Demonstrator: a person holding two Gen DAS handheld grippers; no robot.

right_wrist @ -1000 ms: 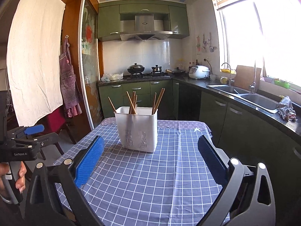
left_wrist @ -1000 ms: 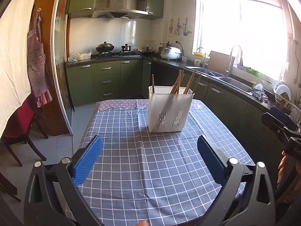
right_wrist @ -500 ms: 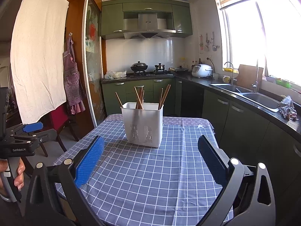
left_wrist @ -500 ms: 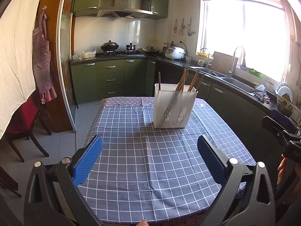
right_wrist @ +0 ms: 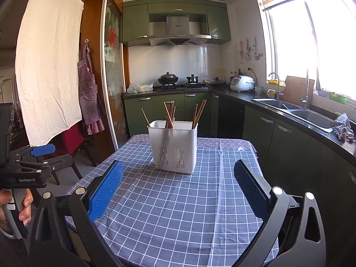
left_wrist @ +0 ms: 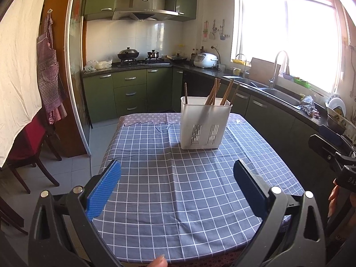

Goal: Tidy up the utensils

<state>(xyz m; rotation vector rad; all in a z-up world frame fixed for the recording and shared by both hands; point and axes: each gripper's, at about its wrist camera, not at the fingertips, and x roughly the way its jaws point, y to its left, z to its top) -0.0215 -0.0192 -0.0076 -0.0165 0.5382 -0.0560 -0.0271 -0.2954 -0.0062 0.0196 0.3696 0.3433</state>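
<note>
Ahead of both pairs of fingers, well beyond their tips, stood the white plastic holder (left_wrist: 205, 125), upright on the desk (left_wrist: 169, 191), with all the chopsticks (left_wrist: 213, 92) that I could see already leaning inside it. I held the left gripper (left_wrist: 176, 185) with its fingers spread wide and nothing between them; the right gripper (right_wrist: 178, 187) was likewise wide open and empty. No loose utensil lay on the cloth between or beside either pair of fingers. I judged the sorting step to be at or near its end, or else a new item had yet to be fetched from somewhere out of view. The next move, as I read it, called either for a retreat or for a long forward reach to the sticks, which would need a narrow, careful pinch.

Materials: the holder was a rigid, smooth-walled rectangular box, slightly tapered, with two panels of vertical drainage slots low on the wall facing the fingers. The chopsticks were slim brown rods, probably wood or bamboo, splayed at varied angles above the rim. A soft blue-grey checked tablecloth (right_wrist: 178, 211) covered the desk, creased along its middle. One pad (left_wrist: 104, 187) of each gripper was bright blue with a fine ribbed texture; the opposite pad looked darker.
</note>
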